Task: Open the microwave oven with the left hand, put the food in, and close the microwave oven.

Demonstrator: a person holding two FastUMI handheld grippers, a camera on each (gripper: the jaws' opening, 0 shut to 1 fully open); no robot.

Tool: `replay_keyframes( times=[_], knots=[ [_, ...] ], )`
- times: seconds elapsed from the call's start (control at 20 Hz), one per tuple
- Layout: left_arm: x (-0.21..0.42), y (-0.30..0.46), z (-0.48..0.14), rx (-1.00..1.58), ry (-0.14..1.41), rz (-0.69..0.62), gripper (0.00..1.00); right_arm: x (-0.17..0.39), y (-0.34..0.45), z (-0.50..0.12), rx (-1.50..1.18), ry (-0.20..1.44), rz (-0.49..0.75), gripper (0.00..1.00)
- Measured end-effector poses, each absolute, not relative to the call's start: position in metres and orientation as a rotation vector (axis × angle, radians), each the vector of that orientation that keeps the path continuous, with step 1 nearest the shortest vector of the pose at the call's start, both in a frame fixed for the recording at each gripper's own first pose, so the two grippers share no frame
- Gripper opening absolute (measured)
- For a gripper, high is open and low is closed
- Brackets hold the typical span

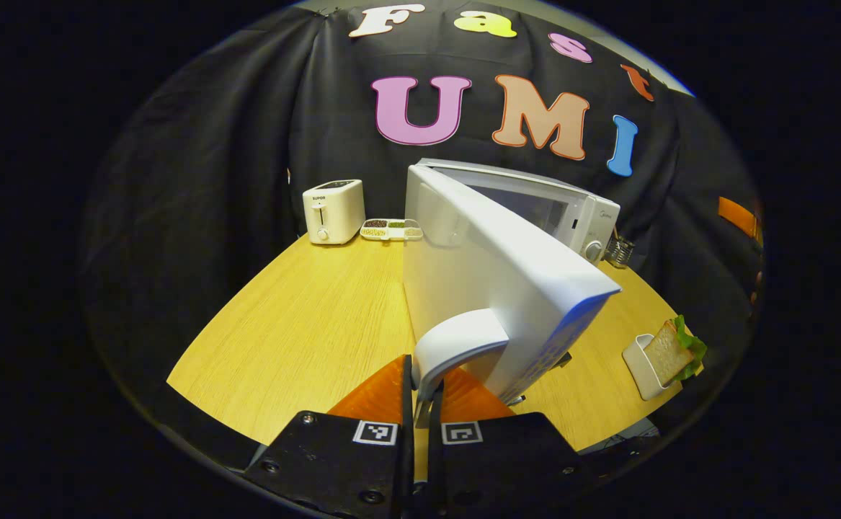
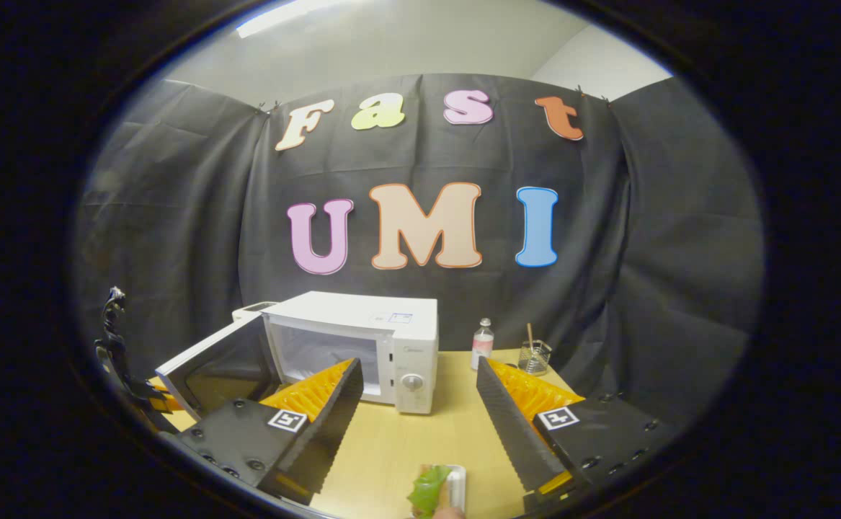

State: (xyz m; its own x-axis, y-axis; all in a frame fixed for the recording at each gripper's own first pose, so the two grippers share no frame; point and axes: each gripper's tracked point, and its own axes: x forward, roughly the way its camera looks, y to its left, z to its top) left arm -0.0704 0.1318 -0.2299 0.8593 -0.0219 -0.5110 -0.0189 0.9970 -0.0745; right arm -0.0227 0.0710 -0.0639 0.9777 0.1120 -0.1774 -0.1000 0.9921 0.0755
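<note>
— Where's the left gripper (image 1: 421,393)?
— Clamped on the handle (image 1: 456,344) of the microwave (image 2: 362,346) door (image 1: 496,285), which stands swung open.
— And the right gripper (image 2: 416,425)?
— Fingers spread apart above the sandwich (image 2: 431,490) in its tray (image 2: 457,479), at the near counter (image 2: 420,440) edge.

A bright ceiling strip light (image 2: 287,16) overhead lights the booth evenly, the wooden table (image 1: 305,317) glows warm with soft shadows, and both fisheye views bend and darken toward their edges.
</note>
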Motion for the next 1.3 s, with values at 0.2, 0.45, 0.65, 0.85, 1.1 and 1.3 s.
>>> replay_keyframes(
  times=[0.2,0.45,0.65,0.85,1.1,1.3],
  knots=[
    [-0.072,0.151,-0.229,-0.07,0.526,-0.053,0.08,-0.025,0.086,-0.063,0.044,0.163,0.068,0.97],
    [-0.072,0.158,-0.23,-0.076,0.525,-0.093,0.09,-0.04,0.086,-0.061,0.043,0.167,0.015,0.96],
    [-0.076,0.159,-0.232,-0.08,0.542,-0.065,0.71,-0.045,0.076,-0.06,0.047,0.177,0.005,0.96],
    [-0.081,0.147,-0.212,0.0,0.481,-0.097,1.0,-0.045,0.059,-0.063,0.016,0.194,-0.024,0.96],
    [-0.099,0.149,-0.188,0.019,0.437,-0.123,1.0,-0.054,0.051,-0.087,-0.005,0.248,-0.03,0.97],
    [-0.114,0.156,-0.167,0.011,0.411,-0.11,1.0,-0.067,0.045,-0.126,-0.03,0.328,-0.037,0.97]
  ],
)
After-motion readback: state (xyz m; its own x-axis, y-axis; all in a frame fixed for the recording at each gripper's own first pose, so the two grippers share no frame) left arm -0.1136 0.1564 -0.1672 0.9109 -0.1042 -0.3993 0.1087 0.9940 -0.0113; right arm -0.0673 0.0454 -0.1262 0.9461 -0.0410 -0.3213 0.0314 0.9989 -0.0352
